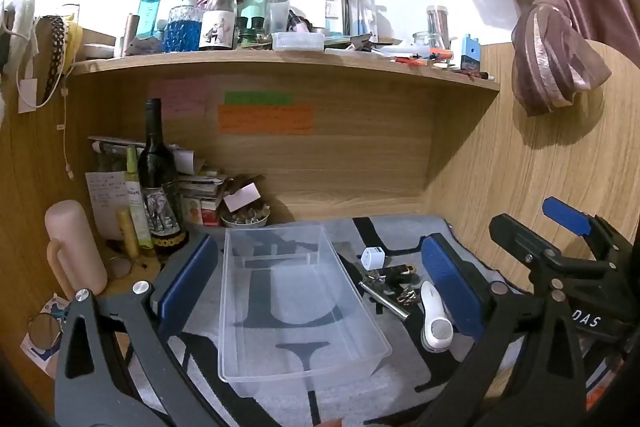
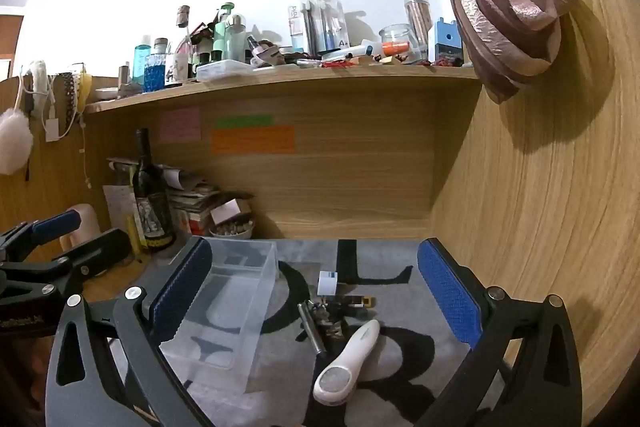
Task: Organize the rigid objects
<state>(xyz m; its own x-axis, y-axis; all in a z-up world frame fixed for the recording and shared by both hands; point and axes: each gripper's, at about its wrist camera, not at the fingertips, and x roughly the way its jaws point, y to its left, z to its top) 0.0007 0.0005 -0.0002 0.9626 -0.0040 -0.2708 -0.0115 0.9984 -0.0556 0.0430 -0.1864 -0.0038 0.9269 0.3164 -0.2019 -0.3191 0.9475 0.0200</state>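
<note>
A clear plastic bin [image 1: 296,295] lies empty on the grey lettered mat [image 1: 392,231]; it also shows in the right wrist view [image 2: 228,307]. To its right lie a white handheld tool [image 2: 348,363], a metal rod [image 2: 312,327], a white cube charger [image 2: 327,282], a dark small stick [image 2: 356,302] and small metal bits. These show in the left wrist view too: tool [image 1: 434,319], charger [image 1: 373,258]. My left gripper [image 1: 320,291] is open around the bin, above it. My right gripper [image 2: 316,295] is open and empty above the small objects.
A wine bottle [image 1: 158,183], a pink mug [image 1: 74,247], stacked papers and a small bowl [image 1: 246,217] crowd the desk's back left. A cluttered wooden shelf [image 1: 280,61] runs overhead. A wooden side wall [image 2: 540,207] and a tied curtain [image 1: 552,59] stand at right.
</note>
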